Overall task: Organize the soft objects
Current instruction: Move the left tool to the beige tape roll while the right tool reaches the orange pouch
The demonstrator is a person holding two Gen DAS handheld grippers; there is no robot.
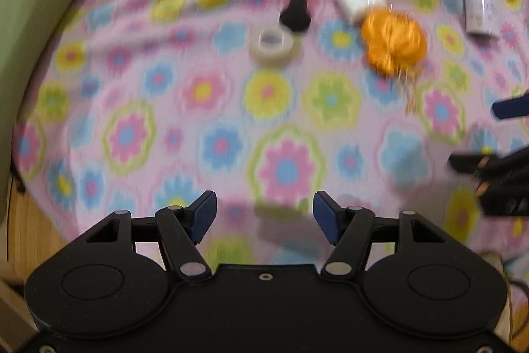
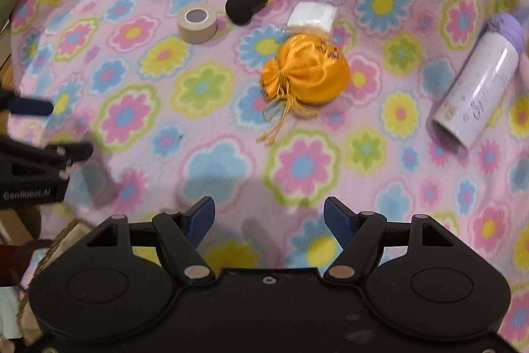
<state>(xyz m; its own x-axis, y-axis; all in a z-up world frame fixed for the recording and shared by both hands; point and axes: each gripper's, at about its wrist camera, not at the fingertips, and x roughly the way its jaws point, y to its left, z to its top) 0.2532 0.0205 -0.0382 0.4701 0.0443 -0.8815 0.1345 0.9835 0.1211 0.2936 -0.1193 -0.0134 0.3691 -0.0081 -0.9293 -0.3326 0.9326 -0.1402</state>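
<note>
An orange satin drawstring pouch lies on the flowered pink blanket, also in the left wrist view. Behind it sits a white wrapped pack, also in the left wrist view. A black sponge-like piece and a tape roll lie to the left. My left gripper is open and empty above the blanket. My right gripper is open and empty, well short of the pouch.
A white bottle with a purple cap lies at the right. A green cushion is at the left edge. The other gripper shows at the left of the right wrist view. A woven basket edge is at lower left.
</note>
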